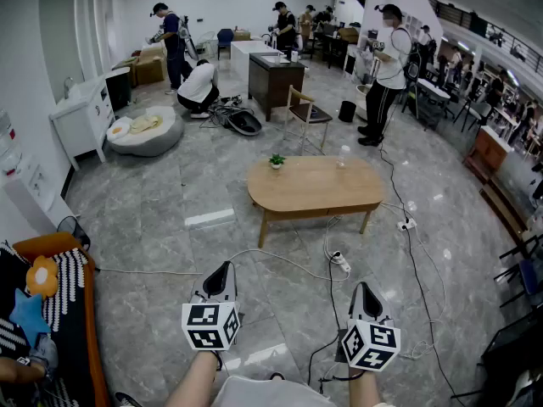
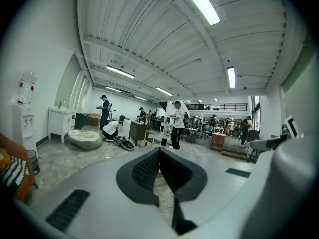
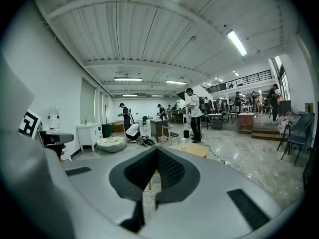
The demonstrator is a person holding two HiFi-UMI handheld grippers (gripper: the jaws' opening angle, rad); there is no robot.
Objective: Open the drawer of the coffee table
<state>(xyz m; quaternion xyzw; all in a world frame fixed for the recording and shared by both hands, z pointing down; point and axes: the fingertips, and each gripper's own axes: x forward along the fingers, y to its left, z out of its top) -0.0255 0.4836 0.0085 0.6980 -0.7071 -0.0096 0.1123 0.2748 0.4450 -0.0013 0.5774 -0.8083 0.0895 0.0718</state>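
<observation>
One grey polished floor (image 1: 153, 227) spans the hall; several people are at work at its far end. On it, mid-room, stands the oval wooden coffee table (image 1: 314, 189), upright on its legs and well apart from both grippers; its near side faces the camera, but no drawer front can be made out at this range. The left gripper (image 1: 225, 266) and the right gripper (image 1: 363, 287) are held low in the foreground, side by side, both pointing roughly level toward the table. The left gripper view shows that claw's pads pressed together at the tip, nothing between them. The right gripper view shows the same: pads met, nothing held. A white cable (image 1: 254, 254) runs across the floor between grippers and table, ending near a power strip (image 1: 340, 264). On the tabletop stand a small potted plant (image 1: 277, 160) at the far left edge and a clear bottle (image 1: 343, 155) near the far edge.
</observation>
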